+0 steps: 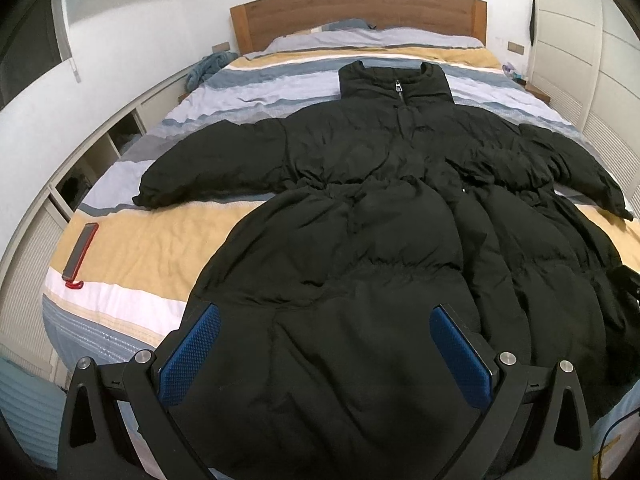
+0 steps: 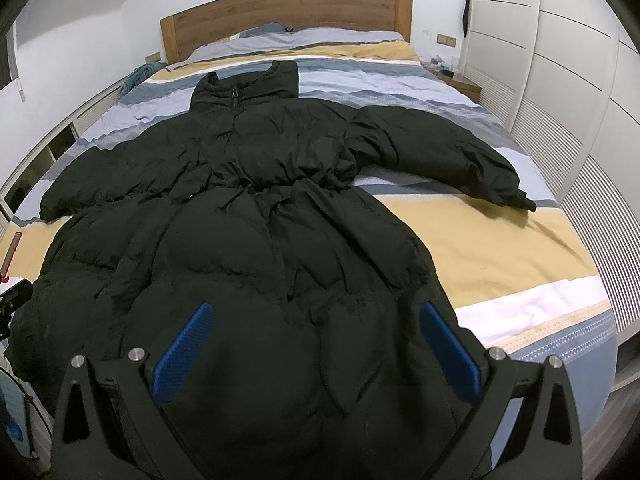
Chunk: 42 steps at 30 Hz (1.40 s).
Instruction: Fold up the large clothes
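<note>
A long black puffer coat [image 1: 360,208] lies face up and spread flat on the striped bed, collar toward the headboard, both sleeves out to the sides. It also shows in the right wrist view [image 2: 256,208]. My left gripper [image 1: 326,316] is open, its blue pads [image 1: 192,354] wide apart above the left part of the coat's hem. My right gripper [image 2: 316,312] is open, blue pads [image 2: 452,354] wide apart above the right part of the hem. Neither holds anything.
The bed [image 1: 132,248] has a striped yellow, white and blue cover and a wooden headboard [image 1: 360,6]. A red-edged phone [image 1: 80,252] lies on the bed left of the coat. White wardrobes [image 2: 560,80] stand at the right, low shelves [image 1: 80,176] at the left.
</note>
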Each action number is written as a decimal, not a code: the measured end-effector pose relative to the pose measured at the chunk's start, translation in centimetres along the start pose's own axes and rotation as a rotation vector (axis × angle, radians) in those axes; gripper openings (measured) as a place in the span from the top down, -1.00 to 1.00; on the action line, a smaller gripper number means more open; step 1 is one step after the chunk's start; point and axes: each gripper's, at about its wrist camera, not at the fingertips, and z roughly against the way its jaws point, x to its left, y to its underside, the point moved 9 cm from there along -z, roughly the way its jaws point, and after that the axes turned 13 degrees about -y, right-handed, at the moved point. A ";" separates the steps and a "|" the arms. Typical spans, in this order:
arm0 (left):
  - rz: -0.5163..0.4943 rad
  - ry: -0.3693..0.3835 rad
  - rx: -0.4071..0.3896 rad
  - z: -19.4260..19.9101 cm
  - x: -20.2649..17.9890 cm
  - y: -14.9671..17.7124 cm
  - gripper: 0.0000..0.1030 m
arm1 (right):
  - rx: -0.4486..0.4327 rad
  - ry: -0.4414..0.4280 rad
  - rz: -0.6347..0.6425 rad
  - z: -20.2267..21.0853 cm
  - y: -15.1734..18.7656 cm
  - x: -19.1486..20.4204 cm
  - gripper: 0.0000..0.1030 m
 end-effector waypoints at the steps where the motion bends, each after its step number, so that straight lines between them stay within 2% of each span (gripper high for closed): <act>1: -0.001 0.003 0.004 0.0 0.0 0.0 -0.99 | 0.001 -0.001 0.001 0.0 0.0 0.1 -1.00; 7: -0.012 0.013 0.023 0.1 0.4 0.3 -0.99 | -0.001 -0.005 0.006 0.4 0.1 0.6 -1.00; 13: 0.032 0.057 0.099 -0.8 1.6 0.1 -0.99 | -0.007 -0.036 0.010 0.7 -0.7 1.3 -1.00; 17: 0.088 0.066 0.090 -0.9 3.0 -2.5 -0.99 | -0.064 -0.073 -0.020 1.4 -4.7 0.9 -1.00; 22: 0.125 0.093 0.056 -0.7 3.6 -5.9 -0.99 | -0.186 -0.144 -0.128 1.2 -12.8 -1.4 -1.00; 24: 0.136 0.091 0.069 -1.5 3.8 -6.2 -0.99 | -0.211 -0.170 -0.226 -0.4 -15.1 -4.3 -1.00; 28: 0.132 0.044 0.121 -4.6 4.1 -5.2 -0.99 | -0.232 -0.175 -0.430 -4.6 -16.0 -11.8 -1.00; 31: 0.127 -0.007 0.166 -6.9 4.4 -4.3 -0.99 | -0.240 -0.204 -0.602 -8.2 -14.3 -18.1 -1.00; 36: 0.139 -0.068 0.217 -9.8 5.1 -3.7 -0.99 | -0.273 -0.170 -0.853 -12.2 -10.8 -27.6 -1.00; 39: 0.143 -0.072 0.240 -11.1 5.0 -3.5 -0.99 | -0.324 -0.198 -0.980 -13.7 -9.5 -30.8 -1.00; 42: 0.125 -0.066 0.258 -12.2 4.2 -3.6 -0.99 | -0.418 -0.254 -1.085 -14.4 -9.4 -33.2 -1.00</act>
